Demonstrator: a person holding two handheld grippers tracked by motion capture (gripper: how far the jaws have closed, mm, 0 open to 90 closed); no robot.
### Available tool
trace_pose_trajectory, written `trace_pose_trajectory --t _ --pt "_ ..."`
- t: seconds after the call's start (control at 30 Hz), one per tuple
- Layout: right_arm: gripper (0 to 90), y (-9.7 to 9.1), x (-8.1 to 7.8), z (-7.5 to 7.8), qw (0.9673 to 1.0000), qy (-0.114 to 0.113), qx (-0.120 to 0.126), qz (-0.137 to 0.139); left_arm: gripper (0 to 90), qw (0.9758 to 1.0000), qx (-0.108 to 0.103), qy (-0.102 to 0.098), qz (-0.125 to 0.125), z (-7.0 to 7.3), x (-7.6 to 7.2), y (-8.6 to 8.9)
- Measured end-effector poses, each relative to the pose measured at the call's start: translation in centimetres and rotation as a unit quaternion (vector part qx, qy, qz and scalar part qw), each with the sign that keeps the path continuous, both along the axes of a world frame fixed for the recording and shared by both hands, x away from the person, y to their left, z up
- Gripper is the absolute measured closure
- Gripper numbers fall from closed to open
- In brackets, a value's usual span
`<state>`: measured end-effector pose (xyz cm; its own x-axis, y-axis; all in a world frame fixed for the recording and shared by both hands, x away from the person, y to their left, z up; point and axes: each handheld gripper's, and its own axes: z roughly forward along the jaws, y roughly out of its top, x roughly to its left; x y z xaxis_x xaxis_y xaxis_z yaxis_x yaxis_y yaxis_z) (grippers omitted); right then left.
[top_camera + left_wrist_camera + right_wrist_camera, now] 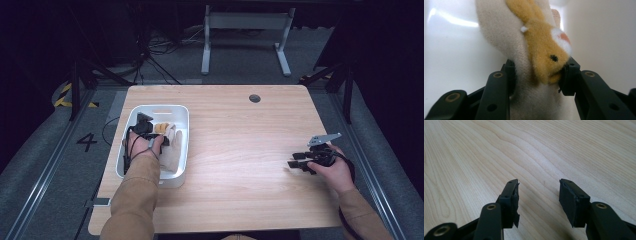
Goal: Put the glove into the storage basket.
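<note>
Left gripper [537, 75] pinches the cream-and-tan soft plush toy [534, 50] squarely between its pads, inside the white plastic bin [181, 145] at table left. Toy's long axis runs away from the jaws. Right gripper [539, 195], jaws spread and empty, rests well apart on the wooden table [240, 150].

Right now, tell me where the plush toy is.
The plush toy lies in the white bin at the table's left side in the high view, clamped between the left gripper jaws; the left gripper view shows it close up.
</note>
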<state>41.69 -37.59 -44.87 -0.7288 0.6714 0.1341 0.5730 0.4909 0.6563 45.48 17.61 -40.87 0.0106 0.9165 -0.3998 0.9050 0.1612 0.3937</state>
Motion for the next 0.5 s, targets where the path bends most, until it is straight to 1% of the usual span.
trace_pose_trajectory --t 0.03,0.1,0.17,0.3,0.4,0.43,0.5 --pt "50.6 0.0 0.0 0.0 1.0000 0.001 0.000 0.000 59.3 1.0000 0.003 -0.002 -0.001 0.0 0.0 0.0" --pt "50.5 0.0 0.0 0.0 1.0000 0.000 0.000 0.001 57.8 0.9999 0.016 -0.003 0.001 0.3 0.1 -0.1" --pt "50.5 0.0 0.0 0.0 1.0000 -0.001 0.001 0.002 58.1 0.9998 0.020 -0.005 0.002 0.5 0.1 0.0" --pt "50.5 0.0 0.0 0.0 1.0000 0.000 0.001 0.002 59.6 0.9998 0.014 -0.011 0.009 1.1 0.0 0.1" --pt "50.5 0.1 0.0 0.0 1.0000 -0.001 0.000 0.003 59.7 0.9998 0.003 -0.017 0.004 1.3 0.1 -0.5" --pt "50.5 0.1 0.0 0.0 1.0000 -0.001 0.001 0.004 59.7 0.9998 0.004 -0.018 0.004 1.3 0.1 -0.7" --pt "50.5 0.2 -0.1 0.0 1.0000 -0.001 0.001 0.004 59.7 0.9998 -0.002 -0.021 0.002 1.3 0.3 -1.2"
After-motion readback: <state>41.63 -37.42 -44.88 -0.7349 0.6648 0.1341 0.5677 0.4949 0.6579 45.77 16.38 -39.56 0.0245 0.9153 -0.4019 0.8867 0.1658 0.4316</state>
